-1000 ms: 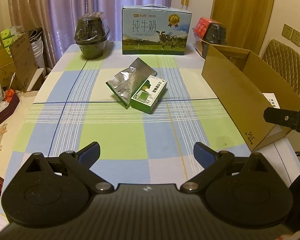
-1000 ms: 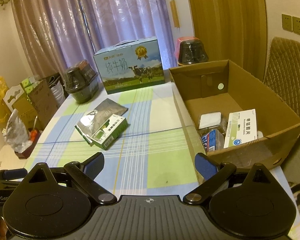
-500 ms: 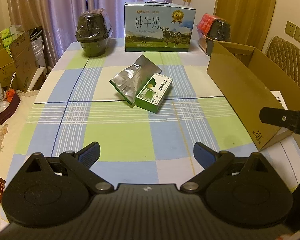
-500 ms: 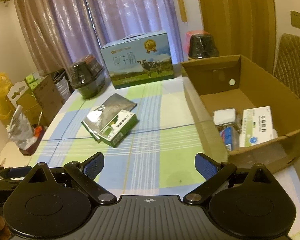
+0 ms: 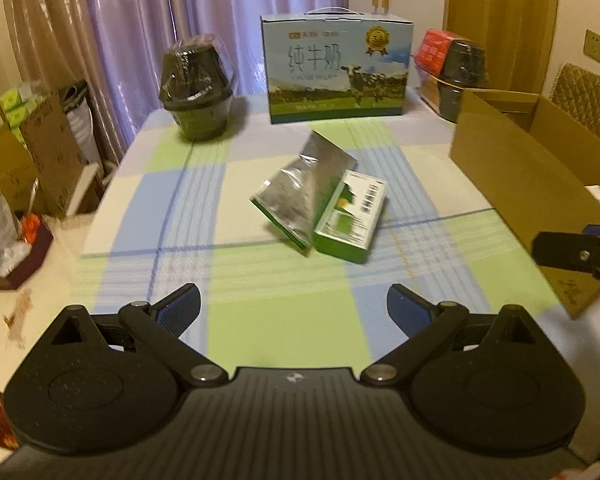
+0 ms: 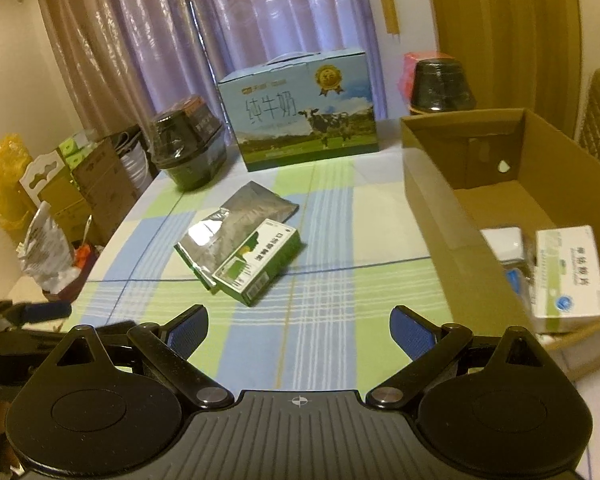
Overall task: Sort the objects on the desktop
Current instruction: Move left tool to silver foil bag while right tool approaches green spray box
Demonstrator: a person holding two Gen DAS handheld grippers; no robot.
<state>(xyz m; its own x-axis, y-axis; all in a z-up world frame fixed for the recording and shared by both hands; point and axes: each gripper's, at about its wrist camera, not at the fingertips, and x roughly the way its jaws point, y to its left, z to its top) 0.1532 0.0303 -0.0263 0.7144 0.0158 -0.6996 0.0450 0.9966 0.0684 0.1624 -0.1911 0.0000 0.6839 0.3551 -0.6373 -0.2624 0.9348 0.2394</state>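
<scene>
A green medicine box (image 5: 350,216) (image 6: 258,266) lies mid-table on the checked cloth, with a silver foil pouch (image 5: 304,188) (image 6: 236,224) leaning against its left side. My left gripper (image 5: 294,310) hovers open in front of them, nothing between its fingers. My right gripper (image 6: 299,330) is open too and empty, a little nearer the cardboard box (image 5: 520,176) (image 6: 460,216) at the right. Inside that box lie a white medicine carton (image 6: 570,276) and some other small packs (image 6: 504,244). The right gripper's finger (image 5: 576,256) shows at the left wrist view's right edge.
A blue milk carton case (image 5: 336,68) (image 6: 304,108) stands at the table's far edge. Wrapped black pots sit far left (image 5: 196,88) (image 6: 186,144) and far right (image 5: 464,76) (image 6: 438,84). Boxes and bags (image 5: 32,160) crowd the floor left of the table. A quilted chair (image 5: 588,100) stands right.
Both grippers have moved forward toward the green box and pouch, which now look larger and closer. Their fingers stay open. Nothing on the table has shifted.
</scene>
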